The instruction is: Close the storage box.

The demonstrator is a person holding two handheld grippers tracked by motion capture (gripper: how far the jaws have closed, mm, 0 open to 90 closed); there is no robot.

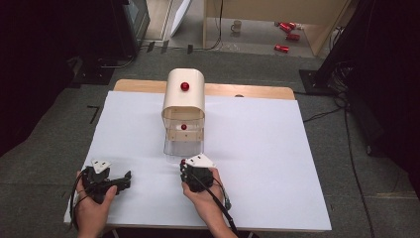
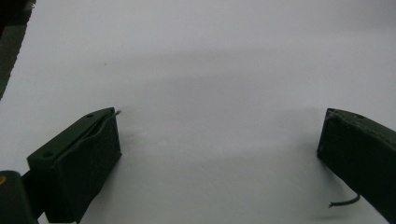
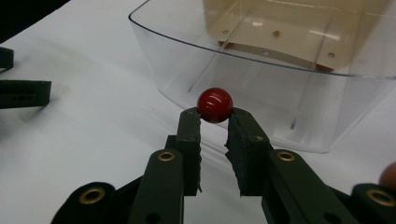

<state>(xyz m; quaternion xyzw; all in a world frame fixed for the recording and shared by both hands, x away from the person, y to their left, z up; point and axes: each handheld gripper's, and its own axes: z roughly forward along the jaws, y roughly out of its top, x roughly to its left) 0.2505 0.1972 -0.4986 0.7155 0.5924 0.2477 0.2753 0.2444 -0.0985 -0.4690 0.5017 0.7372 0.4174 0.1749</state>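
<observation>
White sheeting covers a wooden table [image 1: 257, 90] that stands on grey carpet, with dark equipment to either side and, beyond the far edge on the floor, a mug [image 1: 236, 26] and a few red cans [image 1: 287, 30]. From the high view, a cream bread-bin-like box [image 1: 183, 96] with a red knob [image 1: 184, 86] on its curved top sits near the middle of the far edge, and a clear plastic tray [image 1: 183, 147] juts from its open front toward the person. Both hands come in from the near edge. The left gripper [image 1: 110, 179] rests by the near left corner, well apart from the box; the left gripper view shows its two black jaws spread wide over bare white surface, nothing between them, a thin loose wire trailing from one pad. The right gripper [image 1: 184, 166] sits near the middle of the near edge, just in front of the tray's rounded rim. What the high view cannot resolve, the right gripper view makes plain: the right gripper's [image 3: 214, 116] jaw tips pinch a small glossy red ball [image 3: 215, 105], held just short of the clear tray [image 3: 261, 81] wall, which stands directly between the ball and the tan box interior behind it. That same view catches the left gripper's [image 3: 18, 77] jaws at its left edge.
</observation>
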